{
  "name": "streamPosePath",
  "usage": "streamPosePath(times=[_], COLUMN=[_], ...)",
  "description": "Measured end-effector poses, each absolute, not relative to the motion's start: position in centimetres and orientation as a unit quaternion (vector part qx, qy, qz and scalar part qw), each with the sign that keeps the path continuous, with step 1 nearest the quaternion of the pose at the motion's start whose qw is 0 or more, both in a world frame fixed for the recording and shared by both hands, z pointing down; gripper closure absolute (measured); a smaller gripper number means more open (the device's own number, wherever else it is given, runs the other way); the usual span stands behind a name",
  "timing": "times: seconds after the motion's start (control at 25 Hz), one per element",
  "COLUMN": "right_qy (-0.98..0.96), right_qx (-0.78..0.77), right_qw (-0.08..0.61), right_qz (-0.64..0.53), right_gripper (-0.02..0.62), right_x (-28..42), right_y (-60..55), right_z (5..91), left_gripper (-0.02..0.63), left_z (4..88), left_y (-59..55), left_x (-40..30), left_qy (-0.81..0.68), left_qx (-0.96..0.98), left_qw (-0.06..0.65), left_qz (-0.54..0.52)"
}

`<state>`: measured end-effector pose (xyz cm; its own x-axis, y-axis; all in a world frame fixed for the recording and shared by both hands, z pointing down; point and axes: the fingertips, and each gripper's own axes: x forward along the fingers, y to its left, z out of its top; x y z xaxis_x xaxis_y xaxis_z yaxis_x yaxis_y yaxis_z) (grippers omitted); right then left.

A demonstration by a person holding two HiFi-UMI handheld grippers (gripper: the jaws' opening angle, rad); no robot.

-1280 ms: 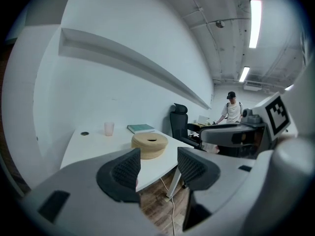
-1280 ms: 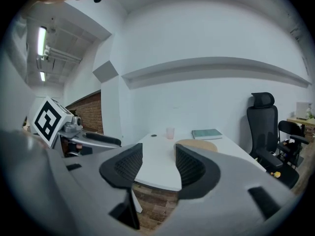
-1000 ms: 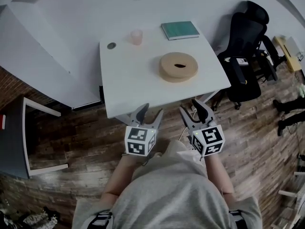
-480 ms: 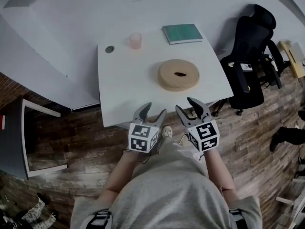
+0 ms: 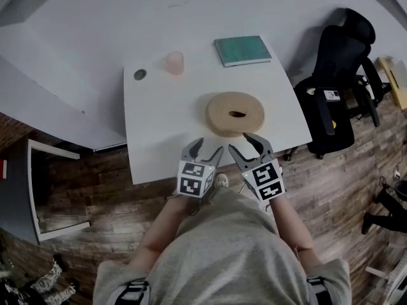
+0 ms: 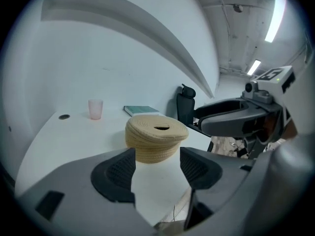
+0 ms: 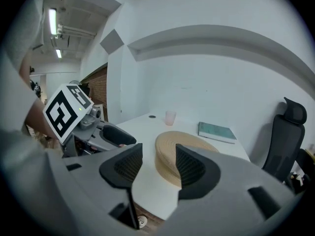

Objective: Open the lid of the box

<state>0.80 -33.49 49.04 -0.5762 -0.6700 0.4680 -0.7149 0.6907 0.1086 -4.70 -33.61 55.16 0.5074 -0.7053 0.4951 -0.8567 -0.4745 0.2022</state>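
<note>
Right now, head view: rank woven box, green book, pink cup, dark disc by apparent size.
1. woven box
2. green book (close; box sits nearer)
3. pink cup
4. dark disc

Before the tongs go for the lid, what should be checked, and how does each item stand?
1. The lid sits closed on the box: ok.
2. The left tongs are open, jaws just opened wider, nothing between them: ok.
3. The right tongs are open and empty: ok.
4. Tongs at the lid: not ok, both are short of it.
5. The cup and book stand apart from the box: ok.
</note>
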Motion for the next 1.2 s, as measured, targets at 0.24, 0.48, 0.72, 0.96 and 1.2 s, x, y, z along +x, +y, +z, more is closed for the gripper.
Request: streamPosePath(times=[0.24,0.48,0.72,0.96,1.2], right_qy=[-0.887,-0.883,-0.882,-0.878,-0.872], right_qx=[0.366,0.339,0.302,0.27,0.248], right_qw=[0.279,0.326,0.362,0.393,0.415], right_qz=[0.033,0.008,-0.02,-0.044,-0.075], right_gripper=[0.387,0.39,0.402,0.411,0.431], right_x=[0.8,1.2,0.9,0.9,0.8], right_y=[-35.6,-36.9,-37.7,-38.2,-38.7], right_z=[51.3,53.2,55.1,56.5,57.3], left_gripper=[0.341,0.341,0.341,0.341,0.341], left_z=[57.3,59.1,60.7,61.6,62.8], left_y=[-35.9,-37.4,-38.8,-40.1,-40.9], left_x=[-4.0,-3.3,-3.0,-3.0,-2.7], left_qy=[-0.468,-0.469,-0.475,-0.491,-0.49], left_qx=[0.831,0.824,0.814,0.803,0.803], left_qw=[0.227,0.231,0.237,0.228,0.22], left_qz=[0.196,0.218,0.235,0.249,0.259])
